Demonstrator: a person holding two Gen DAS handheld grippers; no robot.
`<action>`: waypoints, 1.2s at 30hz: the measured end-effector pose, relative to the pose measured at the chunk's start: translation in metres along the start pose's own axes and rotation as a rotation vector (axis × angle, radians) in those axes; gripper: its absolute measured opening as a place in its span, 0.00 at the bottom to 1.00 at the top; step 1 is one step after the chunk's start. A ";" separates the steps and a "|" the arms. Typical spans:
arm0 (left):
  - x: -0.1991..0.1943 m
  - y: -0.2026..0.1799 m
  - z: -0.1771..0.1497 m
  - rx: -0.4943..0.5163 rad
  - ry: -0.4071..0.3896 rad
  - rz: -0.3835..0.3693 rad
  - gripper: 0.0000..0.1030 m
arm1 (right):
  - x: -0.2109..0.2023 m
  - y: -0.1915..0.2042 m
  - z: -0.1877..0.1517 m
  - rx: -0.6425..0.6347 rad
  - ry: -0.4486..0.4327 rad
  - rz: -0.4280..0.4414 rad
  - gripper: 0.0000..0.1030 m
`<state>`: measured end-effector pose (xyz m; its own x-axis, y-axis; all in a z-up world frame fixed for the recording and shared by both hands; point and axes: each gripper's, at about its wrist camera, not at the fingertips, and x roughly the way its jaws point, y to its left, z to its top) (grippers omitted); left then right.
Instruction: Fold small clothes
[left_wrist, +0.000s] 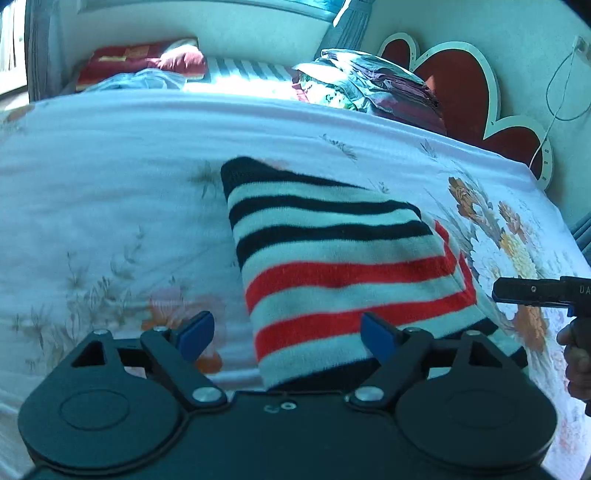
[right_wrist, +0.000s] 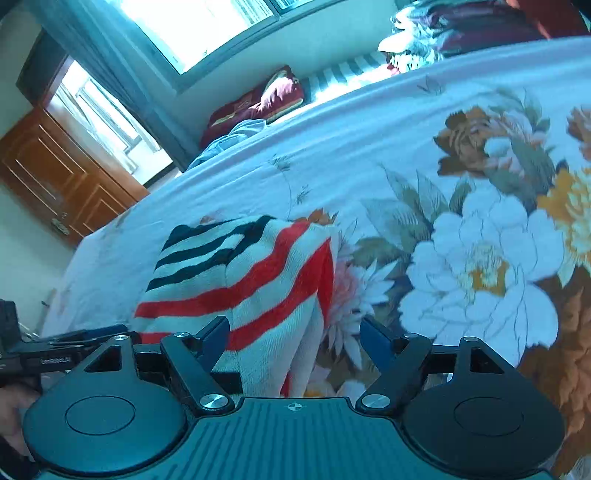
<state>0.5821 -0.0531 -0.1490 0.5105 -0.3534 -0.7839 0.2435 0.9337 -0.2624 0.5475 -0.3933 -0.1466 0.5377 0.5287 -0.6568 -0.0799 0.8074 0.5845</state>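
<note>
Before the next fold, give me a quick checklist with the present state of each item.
1. Left gripper jaws open, free of cloth: ok.
2. Right gripper jaws open, not clamped on the cloth's edge: ok.
3. Striped garment lying folded on the floral bedsheet: ok.
4. Edges squared: not ok, a lower layer sticks out along the right side.
5. Near hem flat: cannot tell, hidden under the left gripper body.
6. Bedsheet beside the garment bare: ok.

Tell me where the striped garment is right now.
The striped garment lies folded on the floral bedsheet, just ahead of both open grippers: centre in the left wrist view, left of centre in the right wrist view.
</note>
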 end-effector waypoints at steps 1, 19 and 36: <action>-0.001 0.003 -0.004 -0.023 0.009 -0.020 0.78 | -0.001 -0.005 -0.004 0.025 0.017 0.029 0.75; 0.023 -0.026 -0.010 -0.095 0.036 0.007 0.62 | 0.036 0.016 -0.014 -0.034 0.129 0.090 0.40; 0.013 -0.073 -0.015 0.100 -0.007 0.200 0.47 | 0.034 0.044 -0.027 -0.107 0.075 -0.056 0.39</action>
<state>0.5587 -0.1253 -0.1483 0.5624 -0.1620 -0.8108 0.2167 0.9752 -0.0445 0.5400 -0.3327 -0.1562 0.4795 0.4972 -0.7231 -0.1431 0.8572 0.4946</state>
